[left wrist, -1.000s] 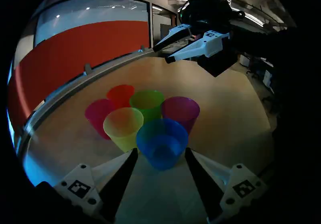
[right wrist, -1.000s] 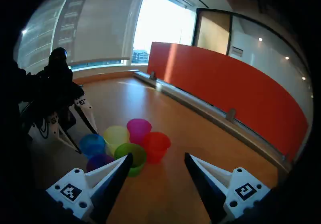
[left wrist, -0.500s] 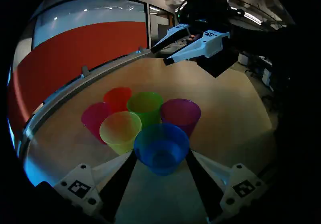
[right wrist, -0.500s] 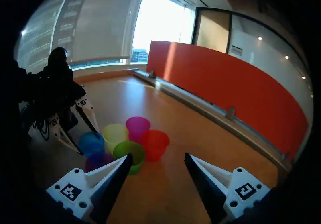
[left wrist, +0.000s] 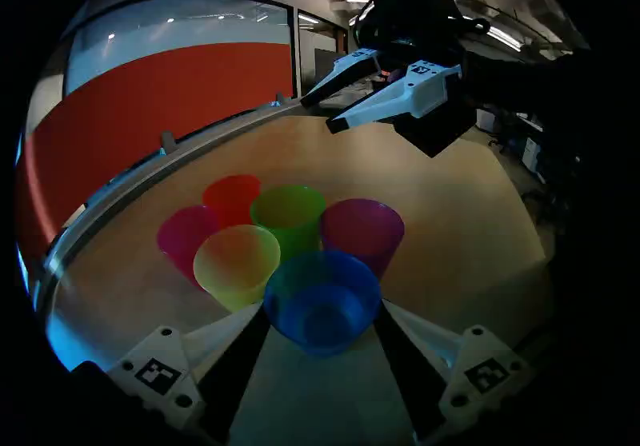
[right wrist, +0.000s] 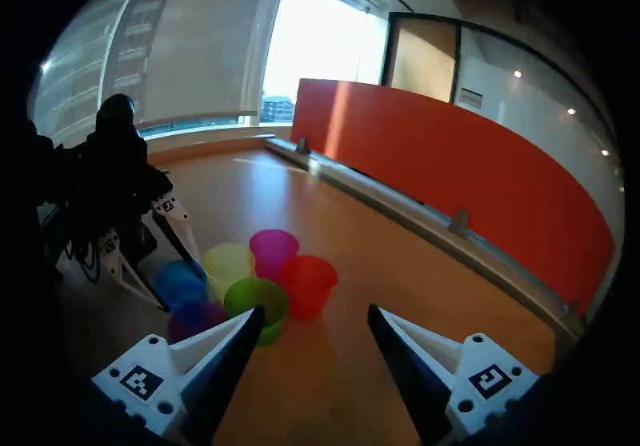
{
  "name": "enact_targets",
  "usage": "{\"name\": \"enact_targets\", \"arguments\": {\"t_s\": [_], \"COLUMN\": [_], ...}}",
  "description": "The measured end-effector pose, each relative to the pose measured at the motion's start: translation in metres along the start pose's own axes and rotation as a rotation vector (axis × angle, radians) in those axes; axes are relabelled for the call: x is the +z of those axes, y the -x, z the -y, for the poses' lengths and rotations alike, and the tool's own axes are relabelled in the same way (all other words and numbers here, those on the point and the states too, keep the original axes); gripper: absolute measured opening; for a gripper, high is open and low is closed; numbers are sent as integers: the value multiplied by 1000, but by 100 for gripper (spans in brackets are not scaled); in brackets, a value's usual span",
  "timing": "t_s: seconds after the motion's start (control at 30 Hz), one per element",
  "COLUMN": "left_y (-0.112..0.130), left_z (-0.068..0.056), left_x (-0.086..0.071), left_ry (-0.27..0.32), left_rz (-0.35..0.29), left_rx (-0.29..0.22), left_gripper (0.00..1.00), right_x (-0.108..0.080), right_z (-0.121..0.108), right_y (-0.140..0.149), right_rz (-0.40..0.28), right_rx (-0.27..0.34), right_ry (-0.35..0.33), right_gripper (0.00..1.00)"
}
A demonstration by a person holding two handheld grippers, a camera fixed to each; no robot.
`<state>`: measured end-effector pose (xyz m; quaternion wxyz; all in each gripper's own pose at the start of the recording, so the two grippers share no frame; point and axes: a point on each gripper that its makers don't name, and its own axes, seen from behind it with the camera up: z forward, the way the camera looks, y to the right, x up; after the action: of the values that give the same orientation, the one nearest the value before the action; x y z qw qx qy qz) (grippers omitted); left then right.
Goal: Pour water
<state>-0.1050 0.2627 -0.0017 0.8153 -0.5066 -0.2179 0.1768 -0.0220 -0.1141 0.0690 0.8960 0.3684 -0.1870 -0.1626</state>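
Left gripper, seen along its own fingers, stands wide with the blue cup between its two tips. I cannot tell whether they touch the cup's wall. Six plastic cups stand upright in one tight cluster on the wooden table. The blue one is nearest the left gripper, then come one yellow cup, one green cup, one purple cup, one pink cup and, farthest back, one red cup. My right gripper is spread wide too and holds nothing, with the red cup just ahead of its gap. From the left gripper view I see it hang above the table beyond the cluster. One orange partition runs along one side of the table, and one bright window lies past it.
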Motion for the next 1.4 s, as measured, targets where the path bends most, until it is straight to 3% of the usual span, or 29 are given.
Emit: {"name": "enact_targets", "arguments": {"t_s": [1.4], "left_y": [-7], "left_z": [1], "left_x": [4], "left_ry": [-27], "left_rz": [-73], "left_rx": [-31], "left_gripper": [85], "right_x": [-3], "right_z": [-3], "right_y": [-3], "right_rz": [-8], "right_rx": [11], "right_ry": [18], "right_gripper": [100]}}
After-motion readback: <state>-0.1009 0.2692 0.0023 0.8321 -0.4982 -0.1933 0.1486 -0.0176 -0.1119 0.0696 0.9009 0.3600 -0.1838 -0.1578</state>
